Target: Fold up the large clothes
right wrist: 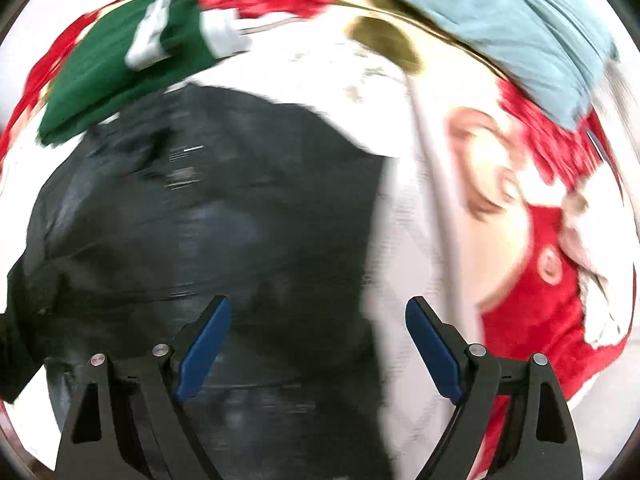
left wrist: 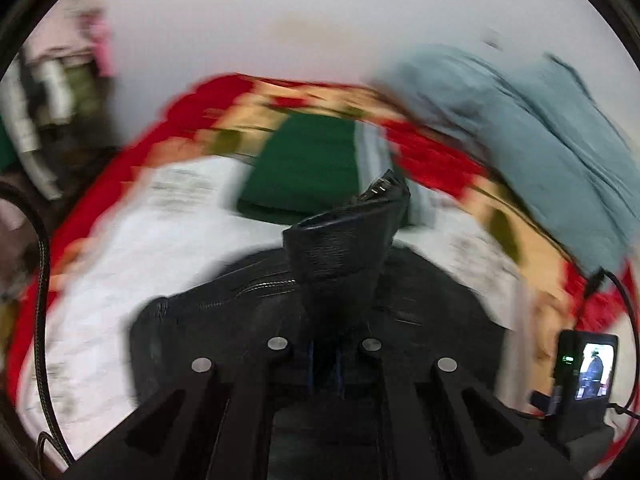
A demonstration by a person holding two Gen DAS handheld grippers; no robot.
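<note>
Left wrist: textured black leather jacket (left wrist: 344, 236)

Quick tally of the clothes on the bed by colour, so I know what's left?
Black: 1, the black jacket, one part pinched in the left gripper
Green: 1, the folded green garment
Blue-grey: 1, the blue-grey garment
Total: 3. Motion blur may hide others.

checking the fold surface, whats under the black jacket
The black jacket lies on a white patterned sheet, over a red blanket. What lies directly beneath it is covered.
</note>
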